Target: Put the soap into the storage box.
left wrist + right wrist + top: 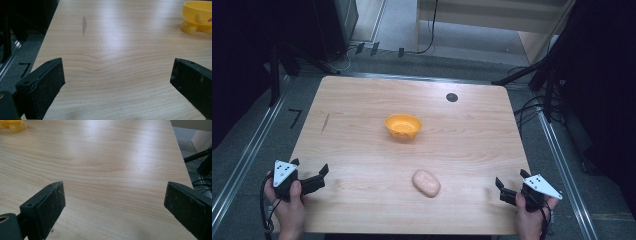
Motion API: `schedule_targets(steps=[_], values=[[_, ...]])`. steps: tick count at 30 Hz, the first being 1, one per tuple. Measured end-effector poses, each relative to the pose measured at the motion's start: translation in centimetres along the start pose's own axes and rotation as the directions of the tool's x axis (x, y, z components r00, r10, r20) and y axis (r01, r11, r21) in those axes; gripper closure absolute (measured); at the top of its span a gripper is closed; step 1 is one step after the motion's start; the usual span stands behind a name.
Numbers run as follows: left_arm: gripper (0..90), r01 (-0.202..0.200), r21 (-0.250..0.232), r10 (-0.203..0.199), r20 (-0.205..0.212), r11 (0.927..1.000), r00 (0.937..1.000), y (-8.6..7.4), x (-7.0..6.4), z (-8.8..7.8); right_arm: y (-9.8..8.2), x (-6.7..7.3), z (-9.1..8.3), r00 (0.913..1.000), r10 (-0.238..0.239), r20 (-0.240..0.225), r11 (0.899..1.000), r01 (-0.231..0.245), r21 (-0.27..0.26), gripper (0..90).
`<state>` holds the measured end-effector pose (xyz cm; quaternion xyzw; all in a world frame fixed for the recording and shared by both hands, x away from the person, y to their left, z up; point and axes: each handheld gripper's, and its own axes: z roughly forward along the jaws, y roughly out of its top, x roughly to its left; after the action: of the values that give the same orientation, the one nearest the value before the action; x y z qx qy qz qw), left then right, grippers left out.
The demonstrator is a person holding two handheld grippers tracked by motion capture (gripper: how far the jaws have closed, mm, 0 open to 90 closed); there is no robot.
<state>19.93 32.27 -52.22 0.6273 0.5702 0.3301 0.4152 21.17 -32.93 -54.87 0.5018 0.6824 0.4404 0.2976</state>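
Observation:
A yellow-orange bowl (403, 125) stands upright near the middle of the wooden table (362, 150); its footed base also appears at the top right of the left gripper view (197, 17) and at the top left of the right gripper view (12, 125). A pinkish oval lump (426, 182) lies on the table nearer the front, right of centre. My left gripper (309, 168) rests at the front left corner, open, with bare wood between its jaws (117, 75). My right gripper (511, 180) sits at the front right edge, also open and holding nothing (115, 197).
A small black round spot (452, 97) marks the table's far right part. A grey smudge (84, 23) sits on the wood toward the left side. Metal rails, cables (527, 107) and dark stands surround the table on the floor.

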Motion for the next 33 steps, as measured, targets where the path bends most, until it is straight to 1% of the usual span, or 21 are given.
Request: schedule_targets(steps=[3,5,6,10,13,14,15,16,17,18,19,21,24,25,26,27,28,29,30,31,33], values=[[0.0,-0.001,-0.003,0.001,-0.001,1.0000,1.0000,0.0,0.0,-0.1,0.0,0.1,0.0,1.0000,-0.001,-0.001,1.000,0.001,0.010,7.1],[0.0,0.002,-0.004,-0.002,-0.001,1.0000,1.0000,0.0,0.0,-0.1,0.1,0.0,0.1,0.9993,-0.009,-0.037,1.000,0.010,0.030,13.4],[0.0,0.003,-0.004,-0.003,-0.002,1.0000,1.0000,0.0,0.0,-0.1,0.1,0.1,0.2,0.9990,-0.017,-0.042,0.999,0.019,0.038,13.3],[0.0,0.006,-0.006,-0.006,-0.004,1.0000,1.0000,0.0,0.0,0.0,0.3,0.7,0.4,0.9957,-0.077,-0.052,0.994,0.081,0.075,13.5],[0.0,0.005,-0.004,-0.005,-0.004,1.0000,1.0000,0.0,0.0,0.0,0.8,1.2,0.4,0.9910,-0.118,-0.063,0.986,0.124,0.113,14.7],[0.0,0.005,-0.004,-0.005,-0.004,1.0000,1.0000,0.0,0.0,0.0,1.0,1.4,0.5,0.9881,-0.138,-0.069,0.981,0.146,0.129,15.2],[0.0,0.004,-0.004,-0.004,-0.004,1.0000,1.0000,0.0,0.0,0.0,1.4,1.7,0.4,0.9835,-0.165,-0.073,0.973,0.175,0.153,16.6],[0.0,0.004,-0.004,-0.004,-0.004,1.0000,1.0000,0.0,0.0,0.0,1.4,1.7,0.4,0.9835,-0.165,-0.073,0.973,0.175,0.153,16.6],[0.0,0.003,-0.004,-0.003,-0.004,1.0000,1.0000,0.0,0.0,0.0,1.9,2.2,0.6,0.9745,-0.202,-0.098,0.959,0.217,0.184,16.9],[0.0,0.003,-0.004,-0.003,-0.003,1.0000,1.0000,0.0,0.0,0.0,1.9,2.2,0.6,0.9745,-0.202,-0.098,0.959,0.217,0.184,16.9],[0.0,0.003,-0.005,-0.003,-0.002,1.0000,1.0000,0.0,0.0,0.0,2.4,2.9,0.9,0.9678,-0.227,-0.108,0.943,0.247,0.224,17.4],[0.0,0.008,-0.005,-0.008,0.002,1.0000,1.0000,0.0,0.1,-0.1,2.9,3.4,1.3,0.9636,-0.231,-0.135,0.935,0.258,0.244,17.4],[0.0,0.020,-0.006,-0.020,0.008,0.9998,0.9998,0.0,0.2,-0.1,3.5,4.3,2.0,0.9530,-0.252,-0.168,0.914,0.292,0.282,18.5],[0.0,0.020,-0.006,-0.020,0.008,0.9998,0.9998,0.0,0.2,-0.1,3.6,4.5,2.2,0.9494,-0.258,-0.179,0.910,0.301,0.286,19.8],[0.0,0.020,-0.006,-0.020,0.008,0.9998,0.9998,0.0,0.2,-0.1,3.6,4.5,2.2,0.9494,-0.258,-0.179,0.910,0.301,0.286,19.8],[0.0,0.020,-0.006,-0.020,0.009,0.9998,0.9997,0.0,0.2,-0.1,4.0,5.2,2.6,0.9395,-0.275,-0.204,0.893,0.328,0.307,20.9],[0.0,0.019,-0.006,-0.019,0.010,0.9998,0.9998,0.0,0.2,-0.1,4.2,5.5,2.7,0.9360,-0.283,-0.210,0.887,0.338,0.313,20.9],[0.0,0.019,-0.006,-0.019,0.010,0.9998,0.9998,0.0,0.2,-0.1,4.2,5.5,2.7,0.9360,-0.283,-0.210,0.887,0.338,0.313,20.9],[0.0,0.018,-0.007,-0.018,0.010,0.9998,0.9998,0.0,0.2,-0.1,4.4,5.8,2.8,0.9321,-0.292,-0.215,0.882,0.349,0.316,21.0],[0.0,0.017,-0.006,-0.017,0.009,0.9998,0.9998,0.0,0.2,-0.1,5.0,6.3,3.1,0.9263,-0.290,-0.241,0.875,0.358,0.326,21.6],[0.0,0.012,-0.001,-0.012,0.008,0.9999,0.9999,0.0,0.2,-0.1,5.4,6.8,3.2,0.9265,-0.283,-0.248,0.873,0.356,0.334,22.5]])
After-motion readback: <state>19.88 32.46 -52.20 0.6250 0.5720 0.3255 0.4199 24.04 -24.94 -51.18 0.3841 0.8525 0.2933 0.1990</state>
